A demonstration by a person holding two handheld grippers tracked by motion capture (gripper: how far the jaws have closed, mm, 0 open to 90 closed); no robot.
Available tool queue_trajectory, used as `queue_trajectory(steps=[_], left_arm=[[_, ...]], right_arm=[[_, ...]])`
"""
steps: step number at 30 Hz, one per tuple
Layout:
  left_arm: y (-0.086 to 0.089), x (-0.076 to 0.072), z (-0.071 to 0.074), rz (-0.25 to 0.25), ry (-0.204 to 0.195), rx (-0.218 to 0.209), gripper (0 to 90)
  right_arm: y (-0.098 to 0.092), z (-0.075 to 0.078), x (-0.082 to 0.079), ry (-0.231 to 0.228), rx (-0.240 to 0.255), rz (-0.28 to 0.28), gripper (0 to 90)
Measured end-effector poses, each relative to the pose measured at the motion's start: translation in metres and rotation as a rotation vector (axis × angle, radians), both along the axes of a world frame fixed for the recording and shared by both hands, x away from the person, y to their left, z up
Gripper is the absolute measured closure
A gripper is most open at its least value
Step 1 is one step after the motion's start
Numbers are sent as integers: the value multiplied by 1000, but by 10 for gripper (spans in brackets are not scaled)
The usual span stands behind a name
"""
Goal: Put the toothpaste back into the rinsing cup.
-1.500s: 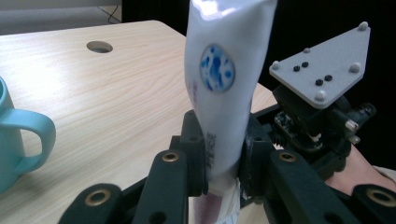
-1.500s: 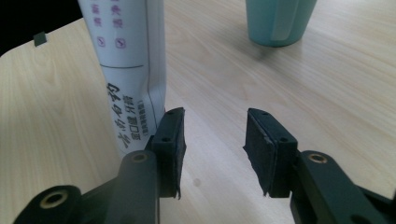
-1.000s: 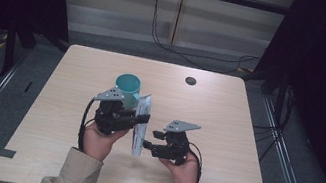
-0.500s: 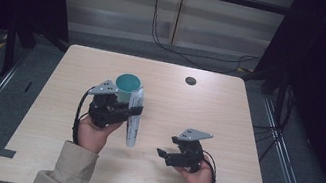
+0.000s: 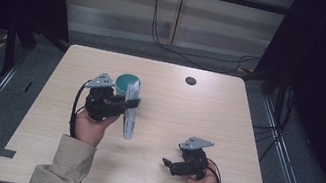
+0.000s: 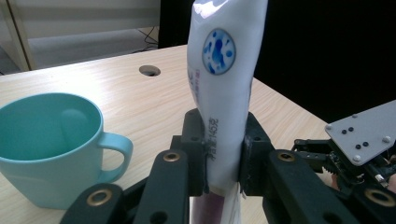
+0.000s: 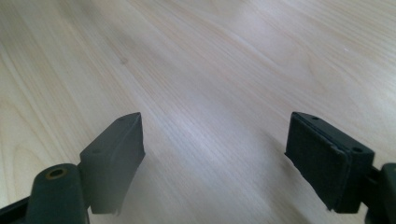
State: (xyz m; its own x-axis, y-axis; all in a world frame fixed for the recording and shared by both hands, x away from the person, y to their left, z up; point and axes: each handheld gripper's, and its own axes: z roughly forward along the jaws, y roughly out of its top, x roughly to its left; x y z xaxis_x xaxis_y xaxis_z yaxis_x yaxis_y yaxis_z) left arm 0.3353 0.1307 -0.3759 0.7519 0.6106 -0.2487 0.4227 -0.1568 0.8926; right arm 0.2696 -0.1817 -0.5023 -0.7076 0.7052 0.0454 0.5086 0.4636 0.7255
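A white tube (image 5: 129,116) with a blue round mark (image 6: 219,84) stands on end between the pads of my left gripper (image 5: 131,102), which is shut on it near its lower part (image 6: 222,158). A teal mug (image 5: 125,82) sits on the table just behind and beside that gripper, its handle toward the jaws (image 6: 46,144). My right gripper (image 5: 167,164) is low over the wooden table (image 5: 244,136) at the front right, well apart from the tube. Its jaws have just been opening and stand wide with only bare wood between them (image 7: 215,154).
A small dark round hole (image 5: 191,80) lies in the tabletop at the back right. Dark curtains flank the table, and cables run across the floor behind it. In the left gripper view the right gripper's grey plate (image 6: 362,130) shows at the right edge.
My right gripper has drawn away from the tube toward the front right and sunk lower, its jaws spreading. The left gripper has shifted slightly left with the tube.
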Motion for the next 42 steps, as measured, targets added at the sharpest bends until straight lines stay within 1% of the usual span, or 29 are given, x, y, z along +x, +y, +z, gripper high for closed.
queue_trajectory(steps=[2,5,6,8,13,14,16,17,19,22,24,26,36,39,41,42], left_arm=[[0,2,1,0,-2,2,765],[0,4,3,1,-6,8,765],[-1,5,4,5,-6,3,766],[0,7,6,5,-13,11,765],[1,10,11,17,-19,12,766],[2,11,12,22,-20,11,765],[4,12,13,26,-23,12,765],[4,13,14,29,-25,14,766],[5,15,16,34,-27,13,765],[7,18,19,39,-30,17,765],[7,20,21,44,-31,17,765],[9,22,23,49,-40,16,765],[11,29,32,71,-51,0,765],[12,32,36,72,-57,3,765],[12,34,38,81,-58,-6,765],[12,35,39,80,-60,-3,765]], right_arm=[[-2,-1,0,6,5,-4,180],[-7,-3,-2,11,0,-12,180],[-8,-3,-2,10,-3,-15,176],[-10,-4,-3,7,-11,-17,171],[-15,-6,-5,14,-3,-33,167],[-16,-6,-5,8,-12,-33,166],[-16,-6,-6,2,-15,-33,163],[-16,-7,-7,-9,-27,-30,156],[-16,-7,-7,-5,-24,-36,155],[-17,-8,-7,-17,-21,-29,147],[-18,-8,-7,-13,-19,-38,137],[-18,-8,-7,-16,-22,-37,137],[-18,-8,-7,-12,-18,-38,136],[-18,-8,-7,-13,-18,-39,137],[-18,-8,-7,-12,-18,-39,136],[-18,-8,-7,-12,-18,-39,137]])
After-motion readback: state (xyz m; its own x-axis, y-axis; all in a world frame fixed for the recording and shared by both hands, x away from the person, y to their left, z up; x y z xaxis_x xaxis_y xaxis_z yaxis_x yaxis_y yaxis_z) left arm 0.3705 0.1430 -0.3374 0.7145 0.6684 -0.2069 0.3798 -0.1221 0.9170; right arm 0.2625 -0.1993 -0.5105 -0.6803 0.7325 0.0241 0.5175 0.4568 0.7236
